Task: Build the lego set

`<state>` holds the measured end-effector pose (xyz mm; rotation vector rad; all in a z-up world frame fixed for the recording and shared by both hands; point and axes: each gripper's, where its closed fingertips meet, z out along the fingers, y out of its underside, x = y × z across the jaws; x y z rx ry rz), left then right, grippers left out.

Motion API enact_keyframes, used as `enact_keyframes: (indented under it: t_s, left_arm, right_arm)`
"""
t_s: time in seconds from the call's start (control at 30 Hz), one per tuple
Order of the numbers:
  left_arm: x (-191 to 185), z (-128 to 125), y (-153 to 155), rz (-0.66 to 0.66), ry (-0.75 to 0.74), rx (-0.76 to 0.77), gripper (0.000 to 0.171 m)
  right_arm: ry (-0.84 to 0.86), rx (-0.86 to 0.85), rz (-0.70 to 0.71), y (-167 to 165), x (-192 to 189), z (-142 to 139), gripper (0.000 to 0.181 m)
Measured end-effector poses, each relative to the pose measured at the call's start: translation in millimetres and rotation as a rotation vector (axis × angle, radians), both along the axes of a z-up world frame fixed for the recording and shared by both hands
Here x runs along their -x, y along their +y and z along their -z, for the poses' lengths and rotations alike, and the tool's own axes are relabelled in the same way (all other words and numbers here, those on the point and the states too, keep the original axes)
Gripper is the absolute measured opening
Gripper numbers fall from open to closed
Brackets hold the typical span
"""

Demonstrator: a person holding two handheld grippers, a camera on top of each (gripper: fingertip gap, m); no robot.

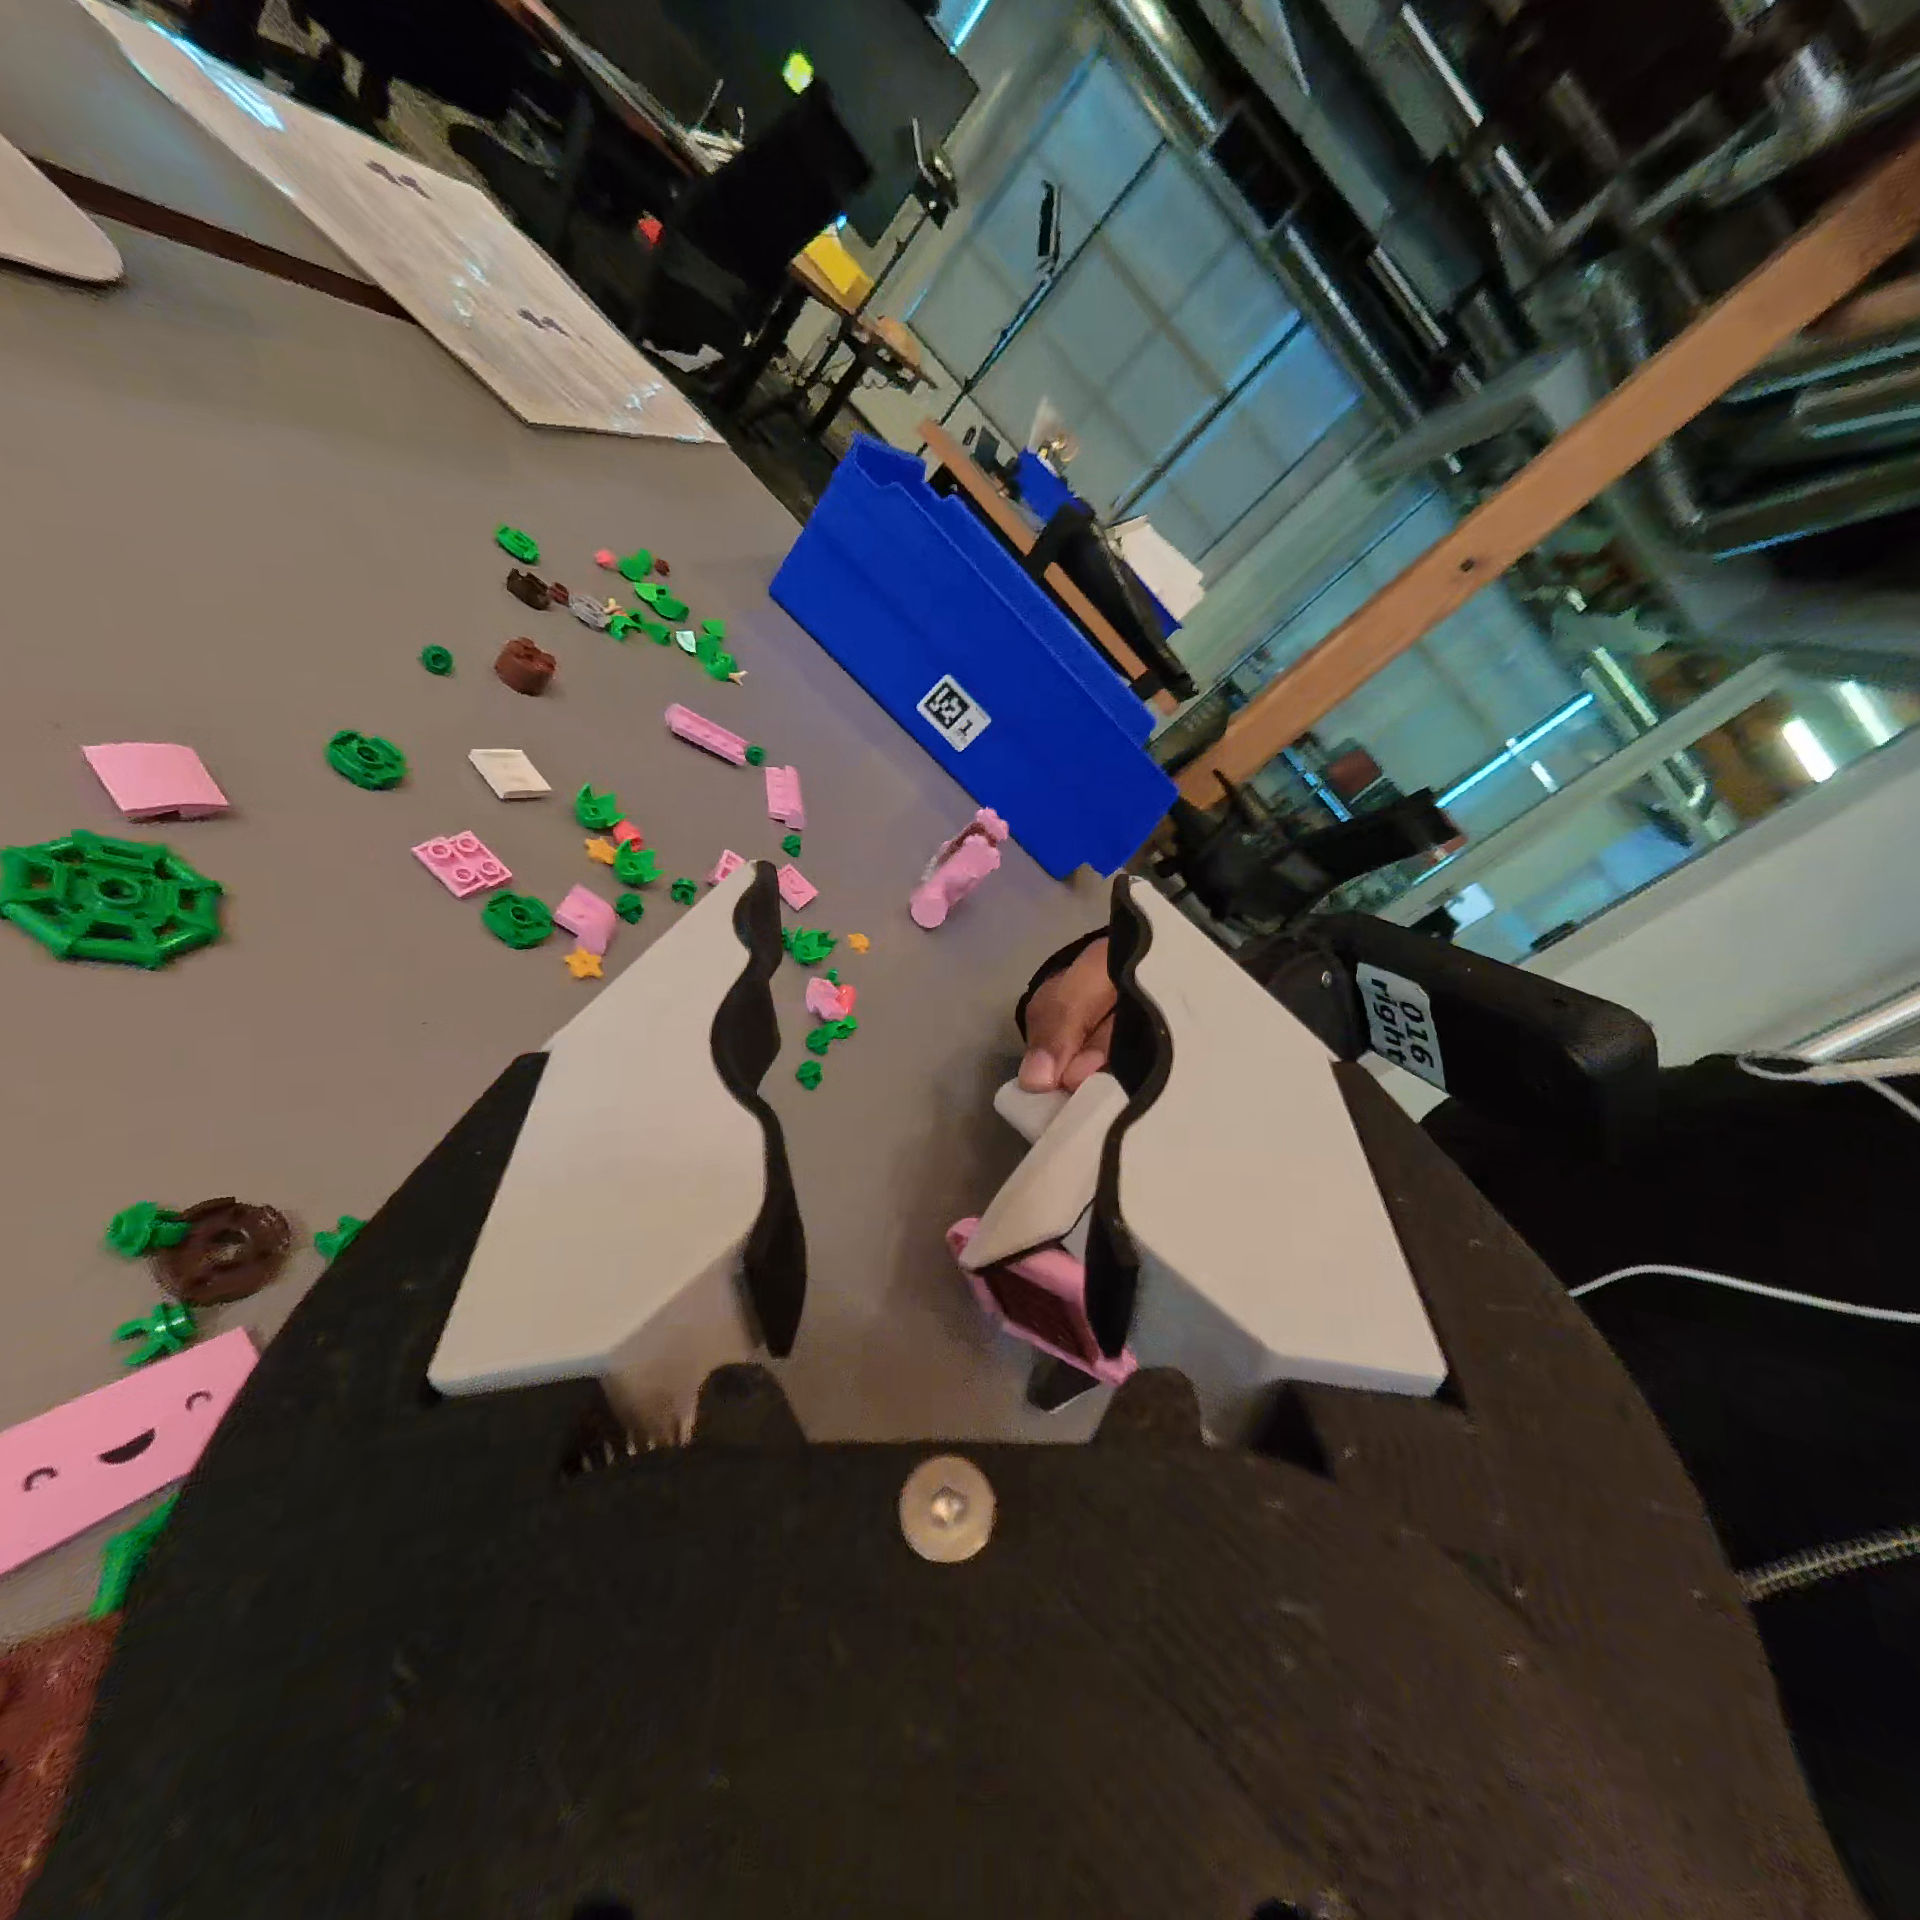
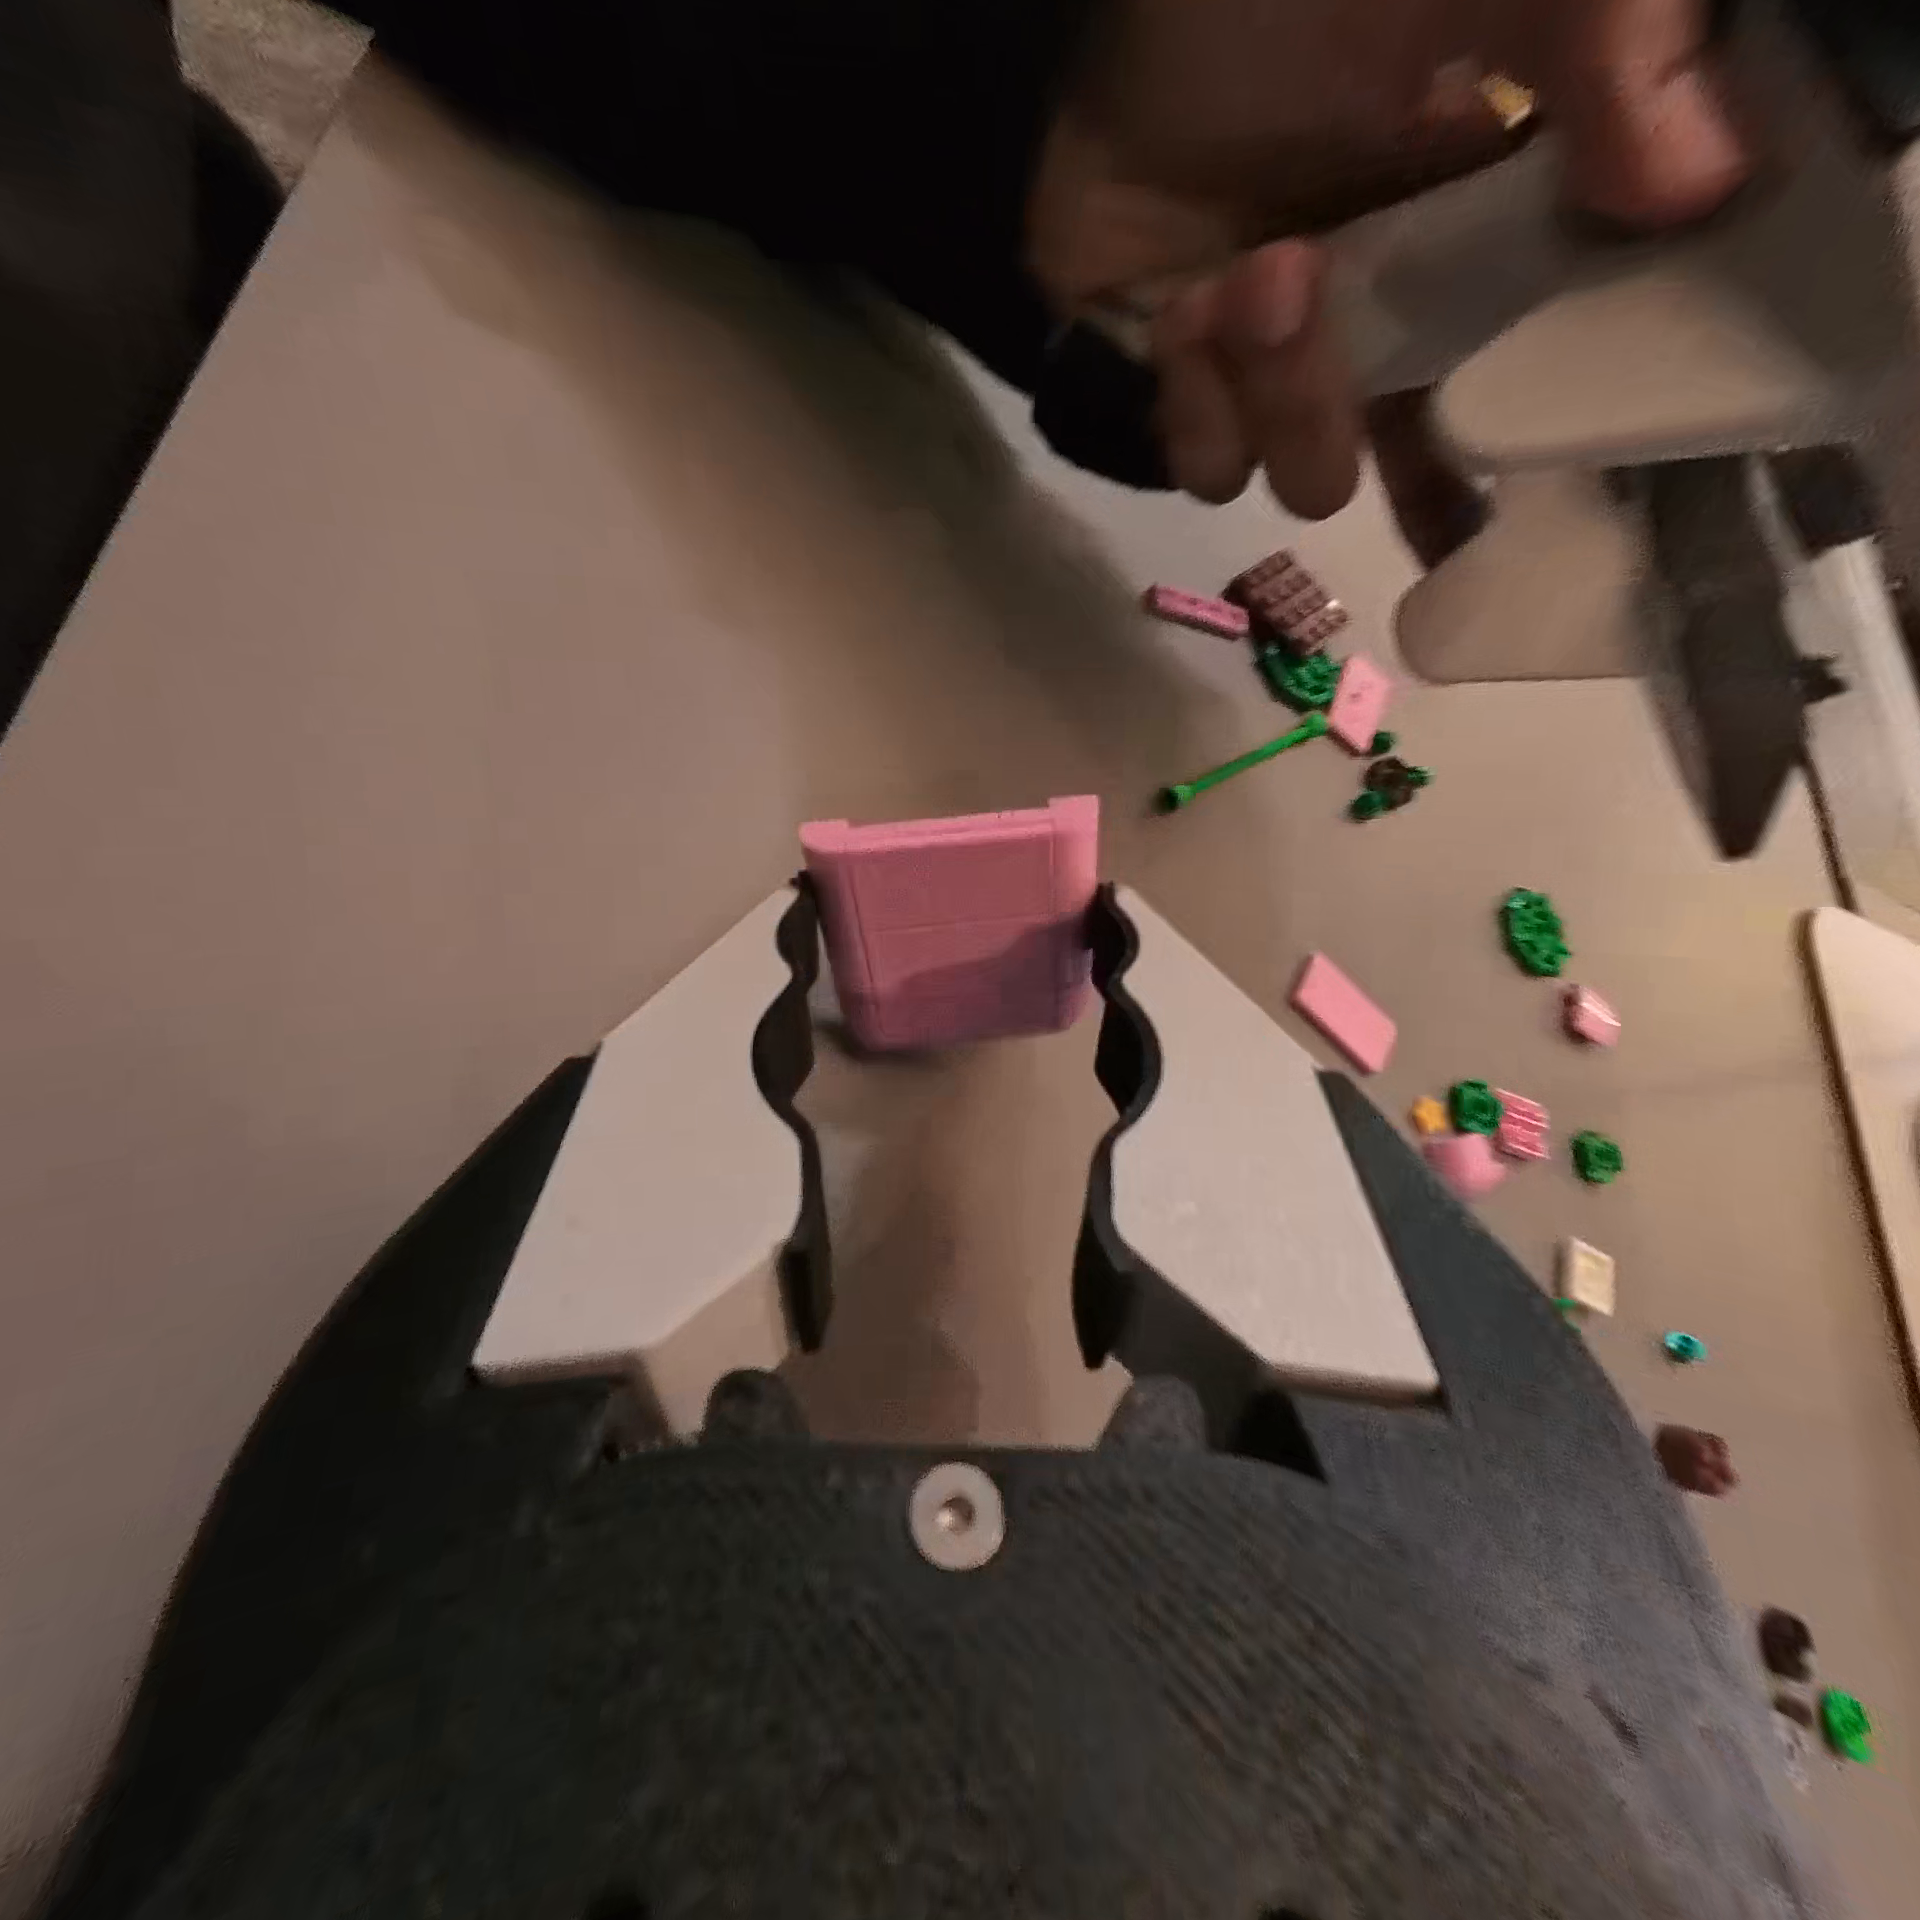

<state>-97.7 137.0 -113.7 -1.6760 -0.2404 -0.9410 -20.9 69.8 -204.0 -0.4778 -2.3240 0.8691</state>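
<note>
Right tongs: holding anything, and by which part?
Yes: the right tongs grip the pink lego block by its two opposite sides, at their fingertips. The left tongs are open, empty.

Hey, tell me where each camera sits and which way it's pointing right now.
Left wrist view: on the left gripper, facing scattered lego pieces and a blue bin; its open fingers show.
Right wrist view: on the right gripper, looking down at the table; its fingers grip a pink block.
Shared: the pink block, right gripper.

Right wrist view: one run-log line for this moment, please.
right gripper: shut on pink block | left gripper: open, empty | loose pieces: on table
</note>
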Motion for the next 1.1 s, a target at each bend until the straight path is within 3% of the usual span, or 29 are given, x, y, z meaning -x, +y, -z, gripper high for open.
enact_keyframes:
  t_s: [0.2, 0.53, 0.83, 0.93, 1.1]
  left_arm:
    - [-12, 12, 1, 0.032, 0.116, 0.044, 0.060]
    - [-19, 21, 1, 0.068, 0.168, 0.082, 0.059]
    - [-28, 37, -4, 0.128, 0.290, 0.149, 0.059]
    - [-36, 51, -16, 0.226, 0.356, 0.202, 0.057]
    - [-31, 94, -39, 0.307, 0.632, 0.331, 0.046]
  right_arm:
    - [-0.013, 0.001, 0.007, -1, 1, 4, 0.052]
    - [-0.055, 0.057, 0.051, 9, 2, 6, 0.055]
    - [-0.104, 0.106, 0.227, 51, 10, 8, 0.054]
    - [-0.147, 0.134, 0.264, 55, 11, 9, 0.055]
    - [-0.153, 0.215, 0.270, 46, 14, 0, 0.049]
